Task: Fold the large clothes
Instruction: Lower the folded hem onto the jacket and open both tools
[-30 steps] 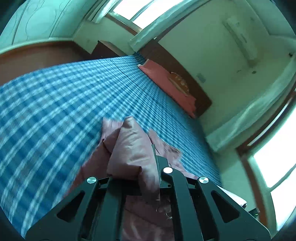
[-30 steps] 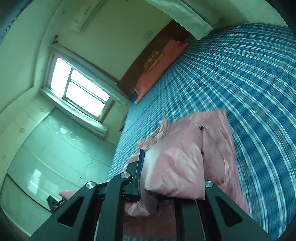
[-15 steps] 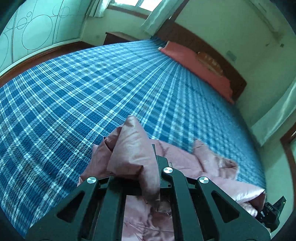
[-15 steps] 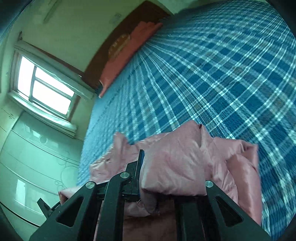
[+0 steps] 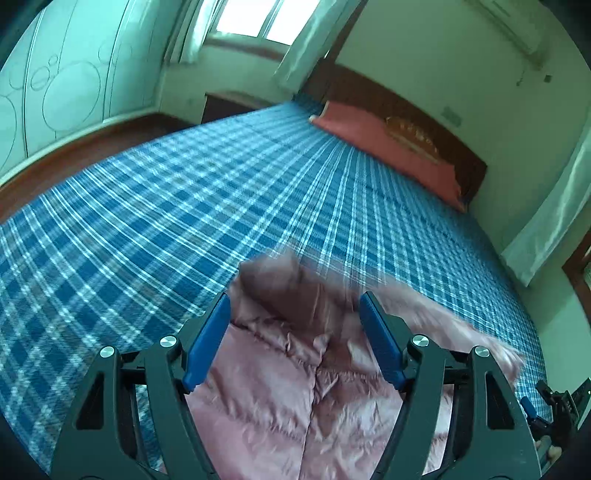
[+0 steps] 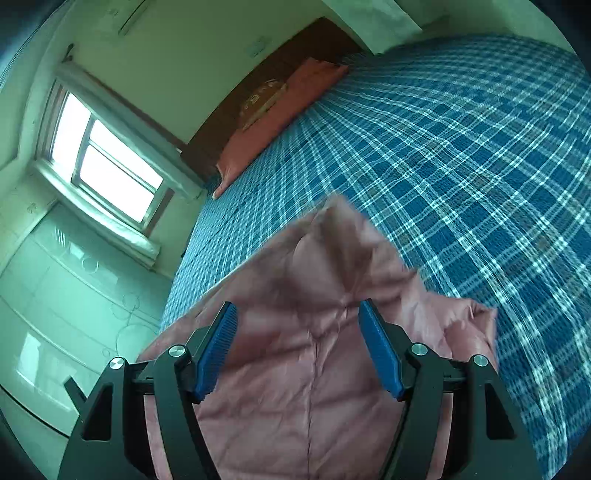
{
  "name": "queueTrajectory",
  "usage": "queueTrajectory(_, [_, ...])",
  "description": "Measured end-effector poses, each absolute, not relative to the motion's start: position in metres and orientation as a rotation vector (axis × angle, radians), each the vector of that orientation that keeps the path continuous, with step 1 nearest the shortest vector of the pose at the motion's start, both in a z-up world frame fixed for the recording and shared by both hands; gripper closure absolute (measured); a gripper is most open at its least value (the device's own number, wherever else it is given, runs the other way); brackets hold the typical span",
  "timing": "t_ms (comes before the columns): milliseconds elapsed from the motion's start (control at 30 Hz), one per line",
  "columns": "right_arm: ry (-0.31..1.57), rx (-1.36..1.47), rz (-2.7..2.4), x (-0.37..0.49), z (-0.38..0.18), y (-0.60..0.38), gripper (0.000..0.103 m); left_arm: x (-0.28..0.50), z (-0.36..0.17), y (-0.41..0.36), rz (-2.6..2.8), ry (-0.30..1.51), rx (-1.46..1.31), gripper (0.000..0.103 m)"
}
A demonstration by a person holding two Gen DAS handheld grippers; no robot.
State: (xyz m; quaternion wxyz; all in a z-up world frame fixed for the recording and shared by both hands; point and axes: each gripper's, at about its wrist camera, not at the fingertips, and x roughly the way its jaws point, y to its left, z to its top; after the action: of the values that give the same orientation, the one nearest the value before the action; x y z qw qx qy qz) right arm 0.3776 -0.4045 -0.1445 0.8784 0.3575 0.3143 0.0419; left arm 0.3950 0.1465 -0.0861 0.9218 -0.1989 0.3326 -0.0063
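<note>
Seen from the left wrist camera, the left gripper (image 5: 293, 334) has its two blue-padded fingers (image 5: 206, 341) spread wide apart, pinching nothing. The pink padded garment (image 5: 291, 398) lies between and below them on the blue plaid bedspread (image 5: 184, 206), filling the frame from about 5 to 7 o'clock, with a blurred peak of fabric rising near the centre and a seam running toward 6 o'clock. A red pillow (image 5: 388, 147) rests against the dark headboard (image 5: 417, 110) at about 1 o'clock, and a window (image 5: 258, 22) glows at 12 o'clock. At 4 o'clock, near the frame's edge, part of another black tool shows. In the right wrist view, the right gripper (image 6: 297, 338) is likewise spread open with nothing between its pads (image 6: 218, 349). The same pink garment (image 6: 306, 387) spreads under it from 5 to 8 o'clock, its blurred upper fold pointing toward 12 o'clock over the plaid. The pillow (image 6: 273, 114) sits at 11 o'clock and a bright window (image 6: 107, 162) at 9 to 10 o'clock.
</note>
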Motion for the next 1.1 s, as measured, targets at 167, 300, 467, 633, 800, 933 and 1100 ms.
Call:
queueTrajectory(167, [0.741,0.559,0.060,0.399,-0.140,-0.363,0.046,0.395,-0.094,0.133,-0.017,0.722,-0.299,0.039])
queueTrajectory(300, [0.794,0.475,0.083,0.441,-0.140,-0.329,0.054,0.418,-0.100,0.124,0.006,0.742,-0.285,0.039])
queueTrajectory(467, [0.858,0.352,0.065,0.476,-0.156,-0.296,0.054,0.449,-0.124,0.120,0.048,0.809,-0.264,0.039])
queueTrajectory(633, [0.910,0.325,0.069,0.487,-0.174,-0.292,0.054,0.470,-0.152,0.119,0.070,0.907,-0.240,0.039])
queueTrajectory(800, [0.848,0.333,-0.015,0.478,-0.156,-0.336,0.054,0.468,-0.134,0.133,0.029,0.860,-0.302,0.039])
queueTrajectory(933, [0.923,0.397,-0.119,0.483,-0.181,-0.374,0.053,0.487,-0.156,0.146,0.044,0.942,-0.395,0.036])
queueTrajectory(1100, [0.890,0.454,-0.096,0.473,-0.186,-0.389,0.052,0.491,-0.158,0.134,0.050,0.932,-0.304,0.031])
